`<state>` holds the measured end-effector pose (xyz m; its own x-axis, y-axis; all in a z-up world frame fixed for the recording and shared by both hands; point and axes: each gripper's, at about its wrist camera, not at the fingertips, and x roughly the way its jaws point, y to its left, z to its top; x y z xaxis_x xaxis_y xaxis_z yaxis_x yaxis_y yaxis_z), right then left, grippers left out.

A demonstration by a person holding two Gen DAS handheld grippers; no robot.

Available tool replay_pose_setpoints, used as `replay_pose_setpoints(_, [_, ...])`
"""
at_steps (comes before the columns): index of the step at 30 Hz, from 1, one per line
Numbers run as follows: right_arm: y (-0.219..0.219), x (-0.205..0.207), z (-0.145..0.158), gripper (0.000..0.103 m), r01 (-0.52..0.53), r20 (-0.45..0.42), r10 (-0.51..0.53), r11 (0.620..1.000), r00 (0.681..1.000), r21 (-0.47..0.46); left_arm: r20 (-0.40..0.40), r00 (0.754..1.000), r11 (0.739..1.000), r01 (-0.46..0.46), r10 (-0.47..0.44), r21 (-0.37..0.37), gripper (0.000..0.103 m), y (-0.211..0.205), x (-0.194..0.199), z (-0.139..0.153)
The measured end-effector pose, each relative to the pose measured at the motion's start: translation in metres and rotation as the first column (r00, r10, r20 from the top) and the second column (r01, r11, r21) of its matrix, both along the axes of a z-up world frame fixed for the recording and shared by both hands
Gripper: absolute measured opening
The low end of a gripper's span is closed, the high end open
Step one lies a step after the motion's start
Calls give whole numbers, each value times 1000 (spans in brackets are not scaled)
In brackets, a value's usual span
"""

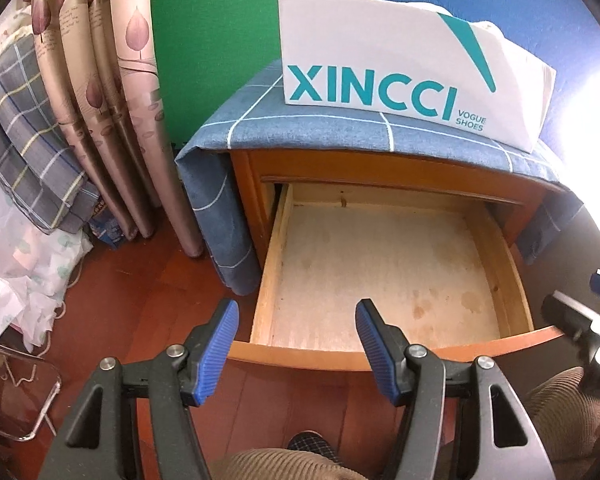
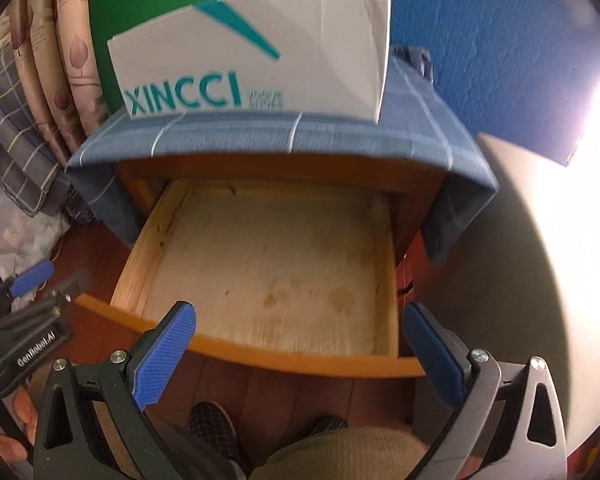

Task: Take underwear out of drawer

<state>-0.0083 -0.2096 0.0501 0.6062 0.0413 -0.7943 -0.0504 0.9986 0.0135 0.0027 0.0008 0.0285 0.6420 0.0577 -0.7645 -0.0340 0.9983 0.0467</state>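
Nearest, the left gripper (image 1: 296,344) and the right gripper (image 2: 296,344) both hang spread wide and hold nothing, just before the front edge of the drawer (image 1: 380,354). It stands pulled out and shows only a bare stained bottom; no underwear is visible inside. Farther back, a white shoe bag (image 1: 400,68) rests on the blue cloth (image 1: 300,120), perhaps to receive clothes.

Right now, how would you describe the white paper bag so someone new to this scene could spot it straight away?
Find the wooden nightstand draped with a blue checked cloth, its drawer pulled open and showing only a bare, stained bottom. The white paper bag stands on that cloth, against the green and blue foam wall. It alone carries teal lettering, XINCCI VOGUE SHOES.
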Motion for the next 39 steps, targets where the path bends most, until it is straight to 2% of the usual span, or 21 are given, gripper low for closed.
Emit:
replay_pose_setpoints(3, [8,-4,-11,102,-18,-22,18,1000,1000,-5,-7,1000,1000,-4,4,2,63,-1,-1,-1])
replay_pose_setpoints(9, [15,-9,-22,102,-52,-55,52,999,997,11,-5,1000,998,-8,8,-58,63,7,-1,-1])
replay_pose_setpoints(24, [20,-5,-33,102,-58,-73,57,998,996,-18,-28,999,1000,18,-18,-20,63,-5,1,-8])
replay_pose_setpoints(39, [16,-4,-35,102,-46,-90,46,999,995,2,-53,998,1000,29,-30,-6,63,-11,2,-13])
